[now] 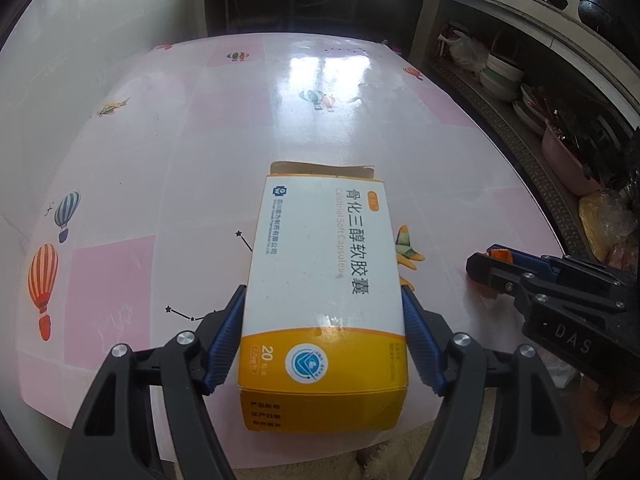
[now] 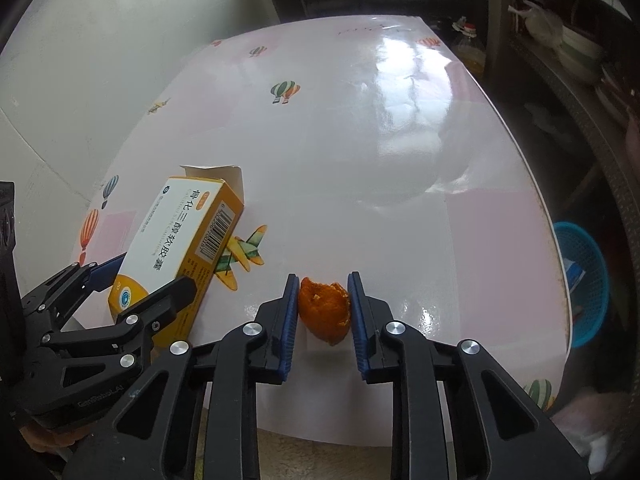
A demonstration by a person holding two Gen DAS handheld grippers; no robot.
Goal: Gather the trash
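— Two grippers were at the table's near edge, each with something between its fingers. Which held what?

— The left gripper [image 1: 323, 300] was pinching a white-and-yellow medicine box [image 1: 326, 296] by its long sides, its far flap open, tilted up over the table. The right gripper [image 2: 323, 292] had a piece of orange peel [image 2: 326, 310] between its blue pads [image 2: 289, 320], both of which looked to be touching it; the peel sat just inside the near edge.

— How did the two lie to each other?

— The box was to the left of the peel, near it but apart.

— And the surface?

— A glossy pink-and-white checked tablecloth [image 2: 360, 140] printed with hot-air balloons and planes, a white wall along its left edge.

— Any containers?

— A blue plastic basket [image 2: 584, 280] stood on the floor beyond the right edge, with something white and blue inside. Shelves [image 1: 520, 92] on the right held stacked bowls and a pink basin.
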